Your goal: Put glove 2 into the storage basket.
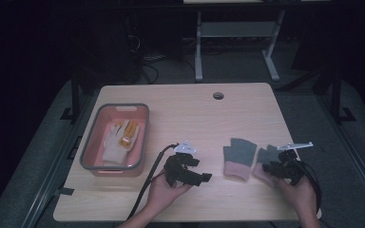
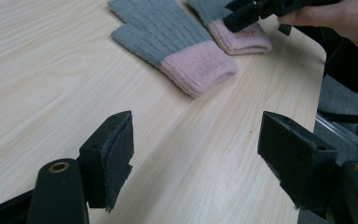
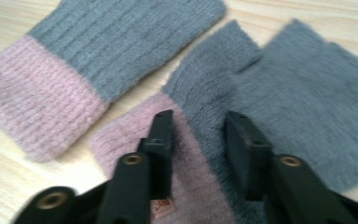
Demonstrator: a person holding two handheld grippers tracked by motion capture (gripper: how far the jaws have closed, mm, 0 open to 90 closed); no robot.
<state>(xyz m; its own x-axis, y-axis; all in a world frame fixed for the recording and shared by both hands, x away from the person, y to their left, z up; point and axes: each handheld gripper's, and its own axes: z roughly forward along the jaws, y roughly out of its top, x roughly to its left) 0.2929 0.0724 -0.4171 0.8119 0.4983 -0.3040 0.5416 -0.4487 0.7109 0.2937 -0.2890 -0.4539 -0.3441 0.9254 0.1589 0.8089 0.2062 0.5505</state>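
Nearest the camera, two hands reach in over the near edge of the worktop (image 1: pixel 180 102), each holding a claw. Starting at the left edge, a pink bin (image 1: pixel 91 137) with a grey rim stands on the wood, and a pale work glove (image 1: pixel 119 139) with yellow patches lies inside it. Next comes the left claw (image 1: pixel 208 177), near the middle of the near edge; its jaws stand wide apart over bare wood with nothing between them. Just beyond it lies the first grey glove (image 2: pixel 168 35) with a pink cuff, flat on the worktop and untouched. Its partner, the second grey glove (image 3: pixel 279 98), lies just beside it toward the right edge, apparently not touching. The right claw (image 3: pixel 198 149) sits down on this one at the seam between pink cuff and grey body, jaws narrowed to either side of a ridge of knit; whether the pads already press on it I cannot tell.

Both gloves look soft, light and limp. They should bunch and droop when lifted, not slide. The ribbed cuff seems the surest place to pinch, being the thickest part.
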